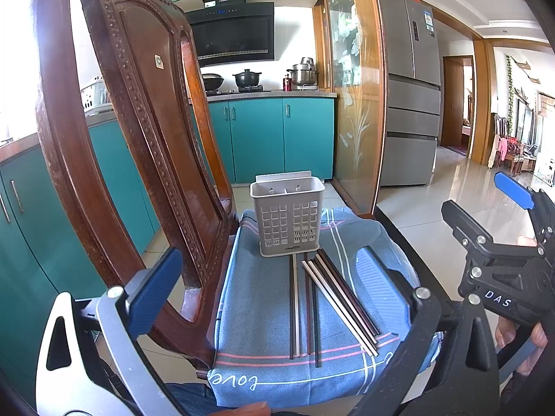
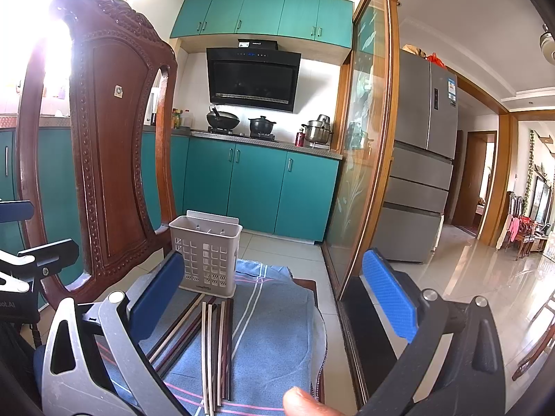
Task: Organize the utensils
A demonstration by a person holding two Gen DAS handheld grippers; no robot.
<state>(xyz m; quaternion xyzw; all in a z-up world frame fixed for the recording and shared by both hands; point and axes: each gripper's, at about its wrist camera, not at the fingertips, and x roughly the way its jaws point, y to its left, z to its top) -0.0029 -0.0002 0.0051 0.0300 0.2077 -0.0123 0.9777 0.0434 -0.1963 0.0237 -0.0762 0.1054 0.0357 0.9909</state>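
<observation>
On the wooden chair (image 1: 114, 159), across the blue cloth (image 1: 263, 298) covering its seat, the grey utensil holder (image 1: 287, 216) stands upright at the far edge with the chopsticks (image 1: 329, 305) lying loose just in front of it, none inside yet. I judge the sorting not begun: both my left gripper (image 1: 277, 277) and right gripper (image 2: 274, 294) hover spread wide, holding nothing. Next I must drop one gripper onto a single chopstick, pinch it, and stand it in a compartment.

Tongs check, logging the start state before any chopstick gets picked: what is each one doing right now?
Left tongs: open, holding nothing.
Right tongs: open, holding nothing.
The chopsticks all lie on the blue cloth.
</observation>
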